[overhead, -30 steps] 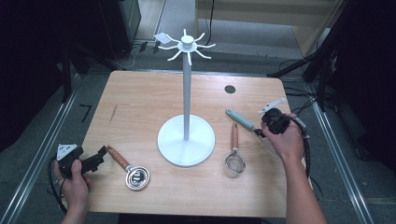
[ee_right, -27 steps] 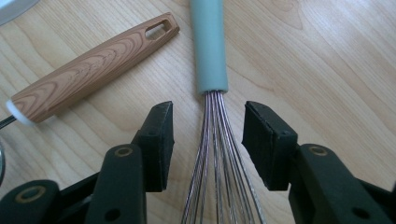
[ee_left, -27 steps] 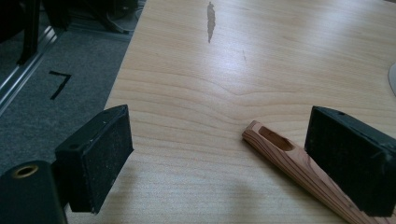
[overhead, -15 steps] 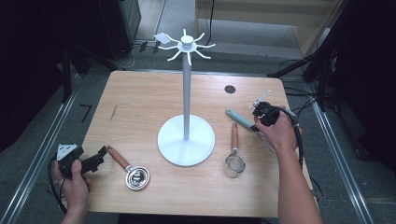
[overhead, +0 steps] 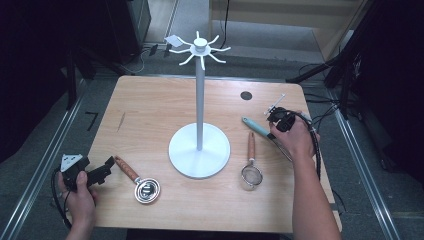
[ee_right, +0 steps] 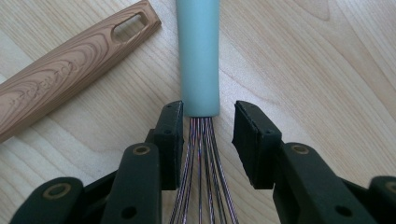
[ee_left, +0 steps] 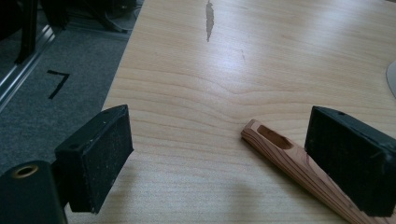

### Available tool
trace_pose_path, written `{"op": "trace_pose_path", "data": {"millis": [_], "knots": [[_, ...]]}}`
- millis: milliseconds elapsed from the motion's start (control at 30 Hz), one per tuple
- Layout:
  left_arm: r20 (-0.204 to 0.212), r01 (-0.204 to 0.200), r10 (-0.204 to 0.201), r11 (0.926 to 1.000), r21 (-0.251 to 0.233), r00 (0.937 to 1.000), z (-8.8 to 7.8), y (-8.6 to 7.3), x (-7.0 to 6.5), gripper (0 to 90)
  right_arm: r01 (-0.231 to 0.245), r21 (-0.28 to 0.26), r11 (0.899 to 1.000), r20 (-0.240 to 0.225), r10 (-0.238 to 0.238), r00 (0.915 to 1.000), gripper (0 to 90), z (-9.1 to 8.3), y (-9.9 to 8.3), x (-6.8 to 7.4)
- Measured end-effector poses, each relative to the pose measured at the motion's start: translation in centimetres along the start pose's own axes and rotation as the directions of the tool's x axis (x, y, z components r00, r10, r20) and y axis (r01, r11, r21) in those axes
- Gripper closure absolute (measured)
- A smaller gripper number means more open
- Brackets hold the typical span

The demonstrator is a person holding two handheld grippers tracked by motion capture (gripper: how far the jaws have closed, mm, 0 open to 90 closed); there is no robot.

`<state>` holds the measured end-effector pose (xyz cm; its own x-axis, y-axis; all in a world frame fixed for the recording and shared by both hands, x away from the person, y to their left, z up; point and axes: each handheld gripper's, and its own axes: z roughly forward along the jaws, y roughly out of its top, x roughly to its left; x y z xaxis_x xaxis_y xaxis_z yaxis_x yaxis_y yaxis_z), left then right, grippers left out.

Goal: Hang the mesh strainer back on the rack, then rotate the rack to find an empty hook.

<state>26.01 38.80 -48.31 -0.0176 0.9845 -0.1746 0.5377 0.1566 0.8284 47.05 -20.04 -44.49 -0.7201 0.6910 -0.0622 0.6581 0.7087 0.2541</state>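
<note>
While the white hook stand marks mid-table, the rest reads off it:
Right gripper: right of the stand, over the whisk; its jaws have just been closing and straddle the wires where they meet the handle, with a gap left on the right side and the left pad close to or touching the wires.
Whisk: lying flat right of the stand, pale blue handle pointing toward it.
Strainer: between stand and whisk, wooden handle, mesh bowl nearer the person.
Left gripper: far left of the stand, near the table's front corner, jaws spread wide, nothing pinched.
Measuring cup: front left of the stand; its wooden handle end lies between the left jaws, close to the right-hand pad.
</note>
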Motion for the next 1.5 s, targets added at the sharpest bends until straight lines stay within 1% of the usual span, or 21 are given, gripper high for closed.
{"op": "trace_pose_path", "data": {"millis": [33, 67, 100, 133, 200, 367, 467, 533, 767, 867, 933, 1100, 1133, 1200, 1233, 1267, 1300, 1333, 1367, 1467, 1500], "knots": [[0.0, 0.001, -0.001, 1.0, -0.001, 1.0, 0.0, 0.0, 0.0, 7.8, -0.005, 0.004, 1.0, -0.001, 0.005, 1.0, 64.7, 0.1, 0.1, 0.0], [0.0, 0.0, 0.0, 1.0, 0.0, 1.0, 0.0, 0.0, 0.0, 7.8, -0.003, 0.019, 1.0, -0.002, 0.003, 1.0, 64.6, 0.2, 0.2, 0.0], [0.0, 0.001, -0.001, 1.0, -0.001, 1.0, 0.0, 0.0, 0.0, 7.8, 0.003, 0.021, 1.0, -0.006, -0.003, 1.0, 64.7, 0.4, 0.3, -0.1], [-0.001, 0.001, -0.001, 1.0, 0.001, 1.0, 0.0, 0.0, 0.0, 7.8, -0.007, 0.025, 1.0, -0.013, 0.008, 0.9999, 64.8, 0.5, 0.3, -0.1], [0.001, 0.002, -0.002, 1.0, 0.001, 1.0, 0.0, 0.0, 0.0, 7.8, -0.013, 0.033, 0.999, -0.018, 0.014, 0.9997, 64.9, 0.7, 0.5, -0.1], [0.003, 0.002, -0.002, 1.0, 0.0, 1.0, 0.0, 0.0, 0.0, 7.8, -0.002, 0.053, 0.999, -0.028, 0.004, 0.9996, 67.0, 1.3, 0.9, -0.1], [0.006, 0.003, -0.003, 1.0, 0.003, 1.0, 0.0, 0.0, 0.0, 7.9, -0.013, 0.072, 0.997, -0.04, 0.015, 0.9991, 69.2, 1.6, 1.1, 0.0], [0.006, 0.002, -0.002, 1.0, 0.005, 1.0, 0.0, 0.0, 0.0, 8.0, -0.015, 0.069, 0.998, -0.049, 0.019, 0.9986, 69.7, 1.7, 1.1, -0.1], [0.006, 0.0, 0.0, 1.0, 0.004, 1.0, 0.0, 0.0, 0.0, 8.0, -0.016, 0.086, 0.996, -0.056, 0.021, 0.9982, 69.7, 1.9, 1.0, -0.3], [0.005, -0.001, 0.001, 1.0, 0.003, 1.0, 0.0, 0.0, 0.0, 7.9, -0.018, 0.116, 0.993, -0.06, 0.025, 0.9979, 69.4, 2.2, 1.1, -0.4], [0.005, -0.002, 0.002, 1.0, 0.005, 1.0, 0.0, 0.0, 0.0, 8.0, -0.026, 0.115, 0.993, -0.065, 0.033, 0.9973, 69.5, 2.2, 1.1, -0.5], [0.005, -0.004, 0.004, 1.0, 0.007, 1.0, 0.0, 0.0, 0.0, 8.0, -0.024, 0.119, 0.993, -0.071, 0.033, 0.9969, 69.1, 2.3, 1.2, -0.7], [0.004, -0.005, 0.005, 1.0, 0.006, 1.0, 0.0, 0.0, 0.0, 8.0, -0.026, 0.132, 0.991, -0.077, 0.036, 0.9964, 67.4, 2.3, 1.3, -0.7], [0.004, -0.005, 0.005, 1.0, 0.006, 1.0, 0.0, 0.0, 0.0, 8.0, 0.0, 0.167, 0.986, -0.086, 0.014, 0.9962, 62.6, 2.4, 1.7, -0.7], [0.004, -0.005, 0.005, 1.0, 0.006, 1.0, 0.0, 0.0, 0.0, 8.0, 0.014, 0.187, 0.982, -0.081, 0.001, 0.9967, 59.0, 2.4, 2.0, -0.6], [0.005, -0.004, 0.004, 1.0, 0.006, 1.0, 0.0, 0.0, 0.0, 8.0, 0.019, 0.2, 0.98, -0.075, -0.004, 0.9972, 56.7, 2.5, 2.2, -0.5], [0.006, -0.003, 0.003, 1.0, 0.007, 1.0, 0.0, 0.0, 0.0, 8.0, 0.026, 0.216, 0.976, -0.068, -0.011, 0.9976, 57.0, 2.6, 2.4, -0.5], [0.005, -0.002, 0.002, 1.0, 0.007, 1.0, 0.0, 0.0, 0.0, 8.0, 0.023, 0.216, 0.976, -0.066, -0.009, 0.9978, 59.6, 2.7, 2.6, -0.5], [0.006, -0.001, 0.001, 1.0, 0.008, 1.0, 0.0, 0.0, 0.0, 8.0, 0.027, 0.211, 0.977, -0.067, -0.013, 0.9977, 62.5, 2.6, 2.7, -0.5], [0.007, 0.002, -0.002, 1.0, 0.006, 1.0, 0.1, 0.0, 0.0, 8.0, 0.015, 0.195, 0.981, -0.069, -0.002, 0.9976, 63.9, 2.7, 3.0, -0.5], [0.007, 0.003, -0.003, 1.0, 0.007, 1.0, 0.1, 0.0, 0.0, 7.9, 0.029, 0.197, 0.98, -0.07, -0.015, 0.9974, 63.9, 2.7, 3.1, -0.5]]}}
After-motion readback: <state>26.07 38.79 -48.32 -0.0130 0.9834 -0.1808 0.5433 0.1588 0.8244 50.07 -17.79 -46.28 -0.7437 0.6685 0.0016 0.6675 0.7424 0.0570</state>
